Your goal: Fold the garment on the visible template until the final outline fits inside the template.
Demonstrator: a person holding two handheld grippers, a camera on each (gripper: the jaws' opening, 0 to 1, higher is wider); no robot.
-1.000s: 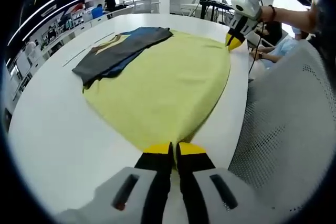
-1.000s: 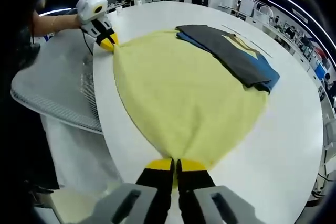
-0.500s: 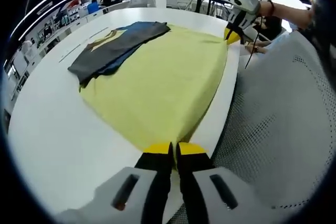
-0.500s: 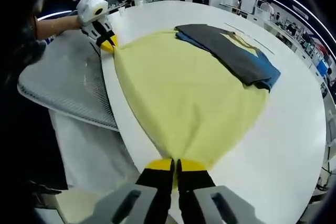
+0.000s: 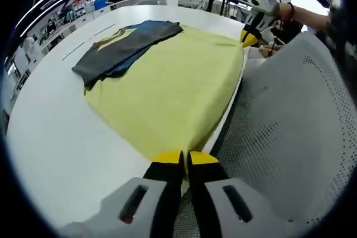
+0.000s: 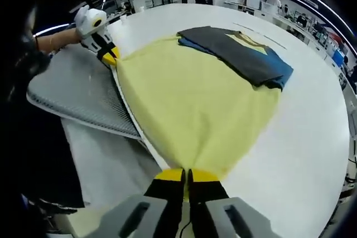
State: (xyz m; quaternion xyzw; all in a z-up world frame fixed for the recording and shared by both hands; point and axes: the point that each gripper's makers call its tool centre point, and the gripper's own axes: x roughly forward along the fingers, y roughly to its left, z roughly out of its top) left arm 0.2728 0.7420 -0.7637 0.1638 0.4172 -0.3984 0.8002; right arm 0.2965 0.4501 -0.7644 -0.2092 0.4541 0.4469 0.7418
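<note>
Left gripper view shows the left gripper (image 5: 185,160) pinching one corner of the yellow garment (image 5: 167,87), which lies spread on the white table (image 5: 50,137) with its near edge at the table's rim. Right gripper view shows the right gripper (image 6: 186,175) clamped on another corner, the cloth stretched between them. A dark folded garment (image 6: 240,54) overlaps its far edge.

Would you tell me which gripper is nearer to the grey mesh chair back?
Left. The left gripper sits at the edge of the grey mesh chair back; the right gripper grips the yellow cloth apart from it.
</note>
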